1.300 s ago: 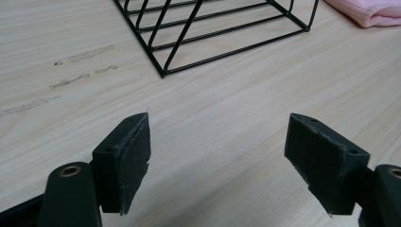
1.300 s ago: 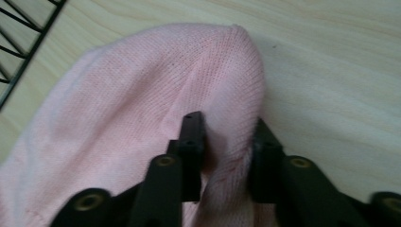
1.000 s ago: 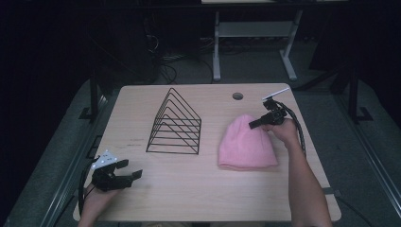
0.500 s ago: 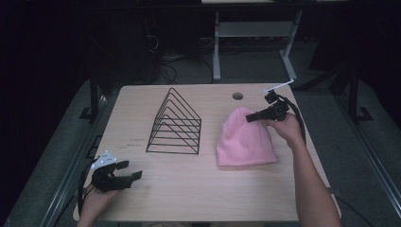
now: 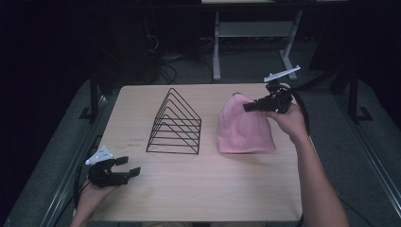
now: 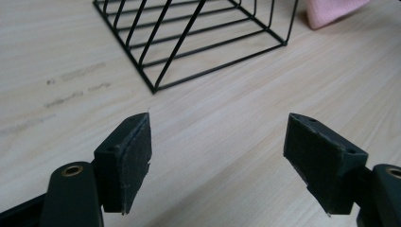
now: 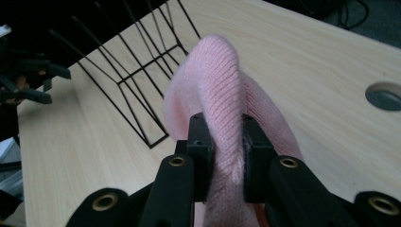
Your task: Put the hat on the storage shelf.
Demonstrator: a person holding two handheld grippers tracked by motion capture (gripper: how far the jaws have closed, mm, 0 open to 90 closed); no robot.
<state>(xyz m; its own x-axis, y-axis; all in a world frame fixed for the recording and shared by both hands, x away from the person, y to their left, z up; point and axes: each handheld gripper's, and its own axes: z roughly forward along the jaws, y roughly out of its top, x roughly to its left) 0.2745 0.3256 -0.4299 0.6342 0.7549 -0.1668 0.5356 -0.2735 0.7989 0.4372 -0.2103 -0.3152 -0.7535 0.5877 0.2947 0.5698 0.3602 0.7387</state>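
- Two tools are at work in the high view: the right tool (image 5: 249,107) is clamped on the crown of a pink knitted hat (image 5: 243,130), at about 3 o'clock from the black wire rack (image 5: 175,124). The hat's top is lifted while its brim end lies on the desk (image 5: 203,189). The left tool (image 5: 125,166) rests near the desk's 7 o'clock corner, jaws apart, holding nothing.
- Left tool view: its pads (image 6: 126,161) stand wide apart over bare wood, with the rack's base (image 6: 208,42) at 12 o'clock and a corner of the hat (image 6: 331,10) at 1 o'clock.
- Right tool view: the jaws pinch a thick fold of ribbed knit (image 7: 222,109), which bulges above the pads.
- Judging by that sag and bulge, the hat is light, soft and limp, not fragile, and hardly slippery. A pinch on a doubled fold holds well. The free brim end would be the place for a second hold.
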